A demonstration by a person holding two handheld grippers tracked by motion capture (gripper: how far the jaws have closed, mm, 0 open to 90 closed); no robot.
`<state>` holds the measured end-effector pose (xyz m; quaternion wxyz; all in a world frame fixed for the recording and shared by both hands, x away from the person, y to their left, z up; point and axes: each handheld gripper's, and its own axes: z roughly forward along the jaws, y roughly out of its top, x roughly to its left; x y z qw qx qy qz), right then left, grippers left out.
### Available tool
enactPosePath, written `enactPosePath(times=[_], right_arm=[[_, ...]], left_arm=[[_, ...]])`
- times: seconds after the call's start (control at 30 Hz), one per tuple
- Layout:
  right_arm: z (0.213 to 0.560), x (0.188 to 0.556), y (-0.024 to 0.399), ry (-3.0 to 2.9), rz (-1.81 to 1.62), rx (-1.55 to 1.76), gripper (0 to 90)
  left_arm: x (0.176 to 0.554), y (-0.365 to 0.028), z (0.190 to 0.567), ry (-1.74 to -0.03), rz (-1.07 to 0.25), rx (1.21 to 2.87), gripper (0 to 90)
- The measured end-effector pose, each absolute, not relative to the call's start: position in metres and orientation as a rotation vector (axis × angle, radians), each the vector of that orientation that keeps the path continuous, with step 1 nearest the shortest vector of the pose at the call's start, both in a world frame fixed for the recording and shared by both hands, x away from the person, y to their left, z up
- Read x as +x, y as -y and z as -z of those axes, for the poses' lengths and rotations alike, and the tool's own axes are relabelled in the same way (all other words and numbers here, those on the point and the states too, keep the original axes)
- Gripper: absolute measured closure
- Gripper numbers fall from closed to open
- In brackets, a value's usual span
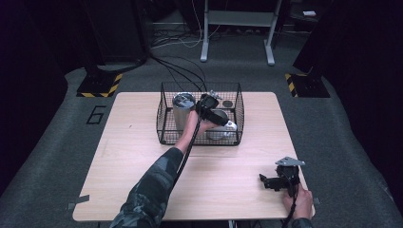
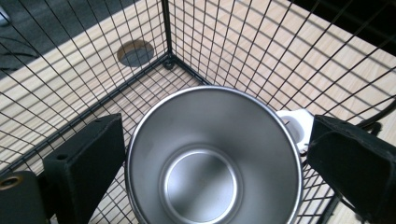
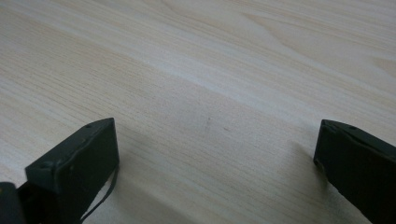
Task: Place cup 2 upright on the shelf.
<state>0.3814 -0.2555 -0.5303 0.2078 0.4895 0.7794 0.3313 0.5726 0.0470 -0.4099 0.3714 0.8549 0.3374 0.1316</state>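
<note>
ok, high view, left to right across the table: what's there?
Tall steel canister in the wire basket → left hand-held gripper at the steel cup → right hand-held gripper near the table edge.

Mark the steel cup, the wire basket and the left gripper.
steel cup (image 2: 201,184): left gripper view, inner bottom.
wire basket (image 1: 164,124): high view, left wall.
left gripper (image 2: 212,158): left gripper view, midway between its fingers, either side of the cup.
</note>
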Motion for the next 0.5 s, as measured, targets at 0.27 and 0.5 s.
enactPosePath(times=[0.27,0.5], right_arm=[[0.53,0.381,0.256,-2.189,-0.918,1.354,0.0],[0.53,0.381,0.255,-2.17,-0.922,1.365,0.0]], left_arm=[[0.563,-0.046,0.397,-0.818,-0.369,2.17,3.5],[0.55,-0.049,0.383,-0.777,-0.394,2.147,2.9]])
